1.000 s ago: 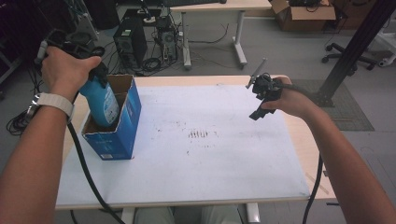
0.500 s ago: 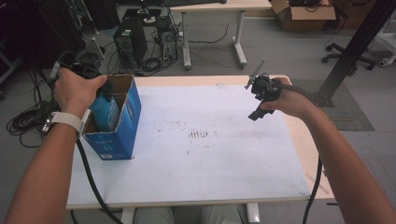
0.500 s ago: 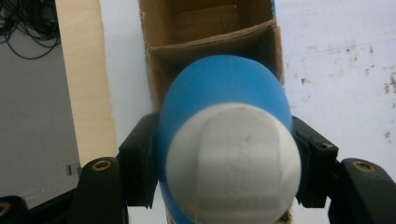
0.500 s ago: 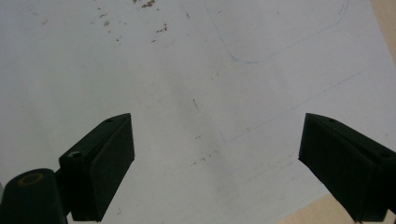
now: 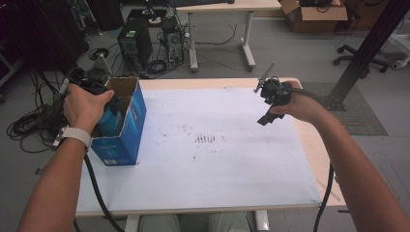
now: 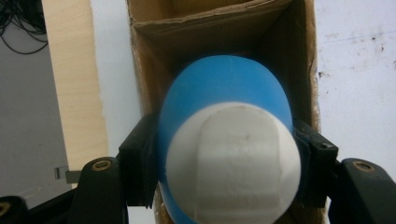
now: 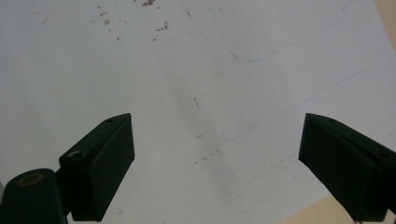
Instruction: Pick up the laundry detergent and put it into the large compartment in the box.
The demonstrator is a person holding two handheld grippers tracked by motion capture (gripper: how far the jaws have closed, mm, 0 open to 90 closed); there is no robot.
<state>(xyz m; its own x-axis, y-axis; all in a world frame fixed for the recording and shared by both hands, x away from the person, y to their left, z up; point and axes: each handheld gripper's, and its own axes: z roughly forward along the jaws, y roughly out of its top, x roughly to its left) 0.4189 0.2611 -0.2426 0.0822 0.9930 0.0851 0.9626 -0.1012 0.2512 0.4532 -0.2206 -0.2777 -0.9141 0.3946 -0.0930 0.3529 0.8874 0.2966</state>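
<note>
The left gripper [image 6: 224,154] clamps a blue bottle [image 6: 224,93] inside the blue cardboard box [image 5: 133,113] at the table's left — the right gripper [image 7: 215,163], jaws spread, hangs above bare tabletop [image 5: 217,164].

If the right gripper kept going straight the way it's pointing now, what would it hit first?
Most likely the bare white table top. The right gripper has its jaws open with nothing between them, and its own view looks along them at that marked surface alone; how far off it lies is unclear.

The left gripper [image 5: 104,104] has lowered the blue bottle [image 6: 224,140] into the box [image 5: 126,126].
</note>
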